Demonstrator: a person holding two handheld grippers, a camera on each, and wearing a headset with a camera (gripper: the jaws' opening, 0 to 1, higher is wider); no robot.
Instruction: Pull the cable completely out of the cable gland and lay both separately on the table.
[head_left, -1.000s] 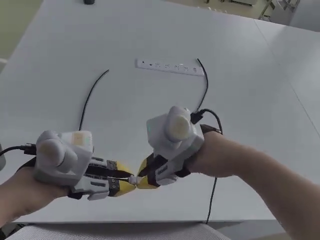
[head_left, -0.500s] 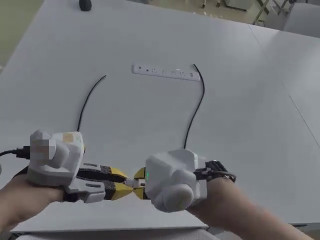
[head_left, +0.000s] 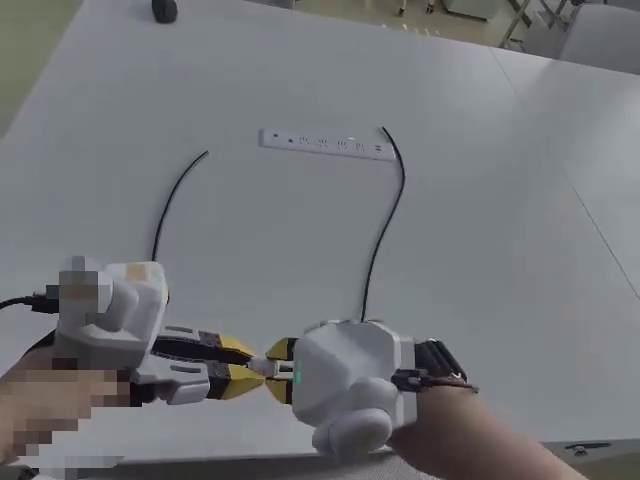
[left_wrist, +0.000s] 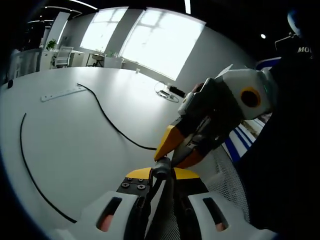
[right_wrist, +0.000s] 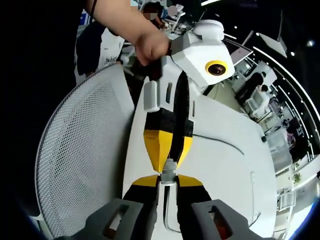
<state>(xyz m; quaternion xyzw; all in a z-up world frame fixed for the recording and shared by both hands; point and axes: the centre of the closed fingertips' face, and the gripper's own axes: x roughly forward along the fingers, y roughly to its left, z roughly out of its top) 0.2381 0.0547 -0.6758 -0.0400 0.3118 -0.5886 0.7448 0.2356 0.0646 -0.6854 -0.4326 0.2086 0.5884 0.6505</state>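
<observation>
A small whitish cable gland (head_left: 263, 367) hangs just above the table's near edge, between two sets of yellow jaw tips that meet nose to nose. My left gripper (head_left: 250, 368) comes in from the left and is shut on the gland (left_wrist: 161, 170). My right gripper (head_left: 274, 364) comes in from the right, with its white body low by my wrist, and is shut on the gland's other end (right_wrist: 168, 173). A thin black cable (head_left: 172, 205) lies on the table at the left. Its near end is hidden behind the left gripper.
A white power strip (head_left: 325, 143) lies across the far middle of the white table (head_left: 250, 250), and its black cord (head_left: 388, 215) runs toward me. A dark object (head_left: 163, 10) sits at the far edge. A mesh chair (right_wrist: 80, 165) is below the grippers.
My right gripper's body has swung down and toward me, rolling over, while its jaws stayed on the gland. The left gripper has barely moved. The head camera has shifted slightly.
</observation>
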